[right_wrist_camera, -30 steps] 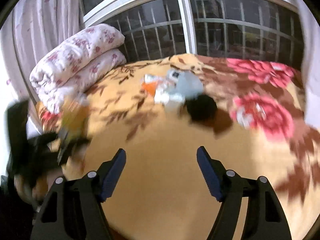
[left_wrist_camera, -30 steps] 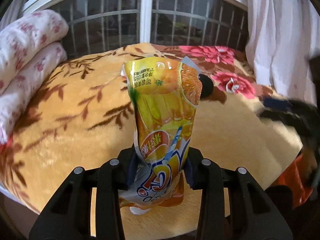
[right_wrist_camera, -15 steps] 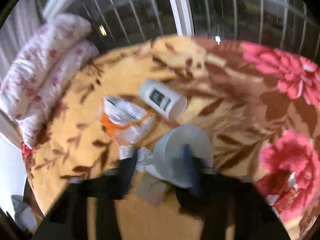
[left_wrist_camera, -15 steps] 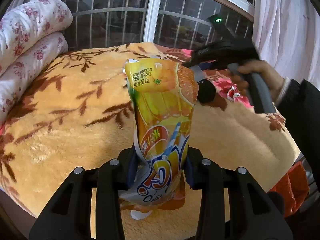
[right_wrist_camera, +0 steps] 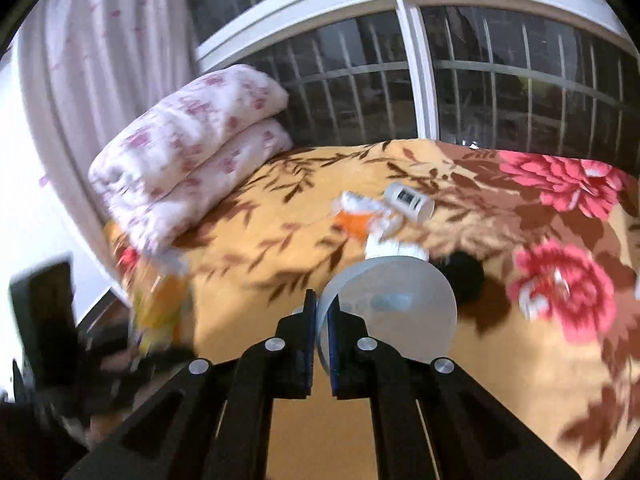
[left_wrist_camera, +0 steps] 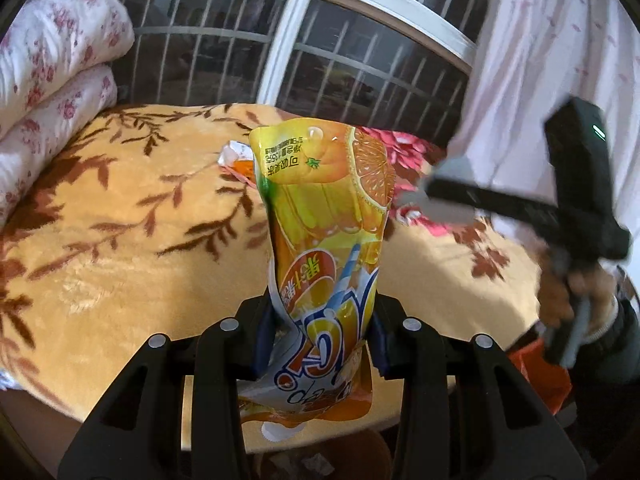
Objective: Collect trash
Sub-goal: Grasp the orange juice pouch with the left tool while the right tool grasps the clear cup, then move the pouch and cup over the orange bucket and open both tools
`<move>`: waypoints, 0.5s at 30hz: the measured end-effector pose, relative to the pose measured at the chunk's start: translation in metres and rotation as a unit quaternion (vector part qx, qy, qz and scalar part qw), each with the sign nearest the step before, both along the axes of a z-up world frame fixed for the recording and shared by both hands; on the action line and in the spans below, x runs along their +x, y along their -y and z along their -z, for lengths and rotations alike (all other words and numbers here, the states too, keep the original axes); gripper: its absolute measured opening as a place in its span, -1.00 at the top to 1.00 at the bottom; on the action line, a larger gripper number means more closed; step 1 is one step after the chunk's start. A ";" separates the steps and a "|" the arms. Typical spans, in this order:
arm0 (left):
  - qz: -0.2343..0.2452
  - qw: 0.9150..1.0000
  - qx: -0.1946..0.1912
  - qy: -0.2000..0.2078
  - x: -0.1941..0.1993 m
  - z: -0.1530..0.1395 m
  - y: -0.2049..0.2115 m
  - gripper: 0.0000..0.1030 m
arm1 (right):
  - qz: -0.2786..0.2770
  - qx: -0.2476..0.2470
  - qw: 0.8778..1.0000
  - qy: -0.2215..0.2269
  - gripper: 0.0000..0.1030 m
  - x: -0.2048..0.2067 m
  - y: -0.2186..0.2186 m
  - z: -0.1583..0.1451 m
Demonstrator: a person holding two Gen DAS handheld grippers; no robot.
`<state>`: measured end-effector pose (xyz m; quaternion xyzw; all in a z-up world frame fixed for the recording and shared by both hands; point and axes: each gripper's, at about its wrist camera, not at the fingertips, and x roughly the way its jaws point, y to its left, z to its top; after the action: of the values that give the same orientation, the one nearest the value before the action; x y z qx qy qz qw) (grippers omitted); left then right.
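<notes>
We have two pieces of trash in hand and more left on the bed. Our left tongs (left_wrist_camera: 320, 332) are clamped on the orange juice pouch (left_wrist_camera: 324, 240), which stands upright between the pads, clear of the blanket (left_wrist_camera: 120, 240). Our right tongs (right_wrist_camera: 320, 320) have just closed and now pinch the rim of a pale plastic cup (right_wrist_camera: 390, 304) — the wall sits between the pads, the cup lifted off the blanket and lying on its side, its mouth facing the camera.

Still to collect, as far as we can judge: a white bottle (right_wrist_camera: 410, 200) lying on its side, an orange-and-white wrapper (right_wrist_camera: 360, 220) just beside it, some white crumpled paper (right_wrist_camera: 392, 246) behind the cup, a dark round object (right_wrist_camera: 464, 276) and a small wrapper (right_wrist_camera: 536, 300) on a pink flower of the blanket. Neither held item has reached a bin yet, so the job looks well short of halfway.

The right wrist view shows that cluster plainly; the left view hides most of it behind the pouch, with only a corner of the wrapper peeking out. The left view alone shows the hand (left_wrist_camera: 576, 292) holding the right tool, and something orange-red (left_wrist_camera: 536, 372) low beside the bed — perhaps a bag, we cannot tell.
</notes>
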<state>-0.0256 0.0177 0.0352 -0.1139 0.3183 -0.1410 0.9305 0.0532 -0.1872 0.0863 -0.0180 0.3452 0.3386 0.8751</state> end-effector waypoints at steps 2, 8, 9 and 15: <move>0.011 1.000 0.016 0.001 -0.015 0.001 0.008 0.28 | 0.009 -0.001 1.000 -0.001 0.90 -0.040 0.015 0.009; 0.034 0.997 0.059 -0.023 -0.058 0.022 0.021 0.28 | 0.002 0.008 0.999 -0.034 0.90 -0.129 0.039 0.040; 0.038 0.997 0.062 -0.031 -0.065 0.028 0.022 0.28 | 0.002 0.005 0.999 -0.040 0.89 -0.139 0.041 0.046; 0.086 0.987 0.110 -0.080 -0.105 0.079 0.042 0.28 | 0.011 -0.001 0.991 -0.130 0.89 -0.181 0.050 0.116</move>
<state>-0.1305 -0.0240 -0.0441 0.0060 0.4142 -0.1754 0.8931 -0.1275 -0.2375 -0.0295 0.0291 0.4567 0.3277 0.8265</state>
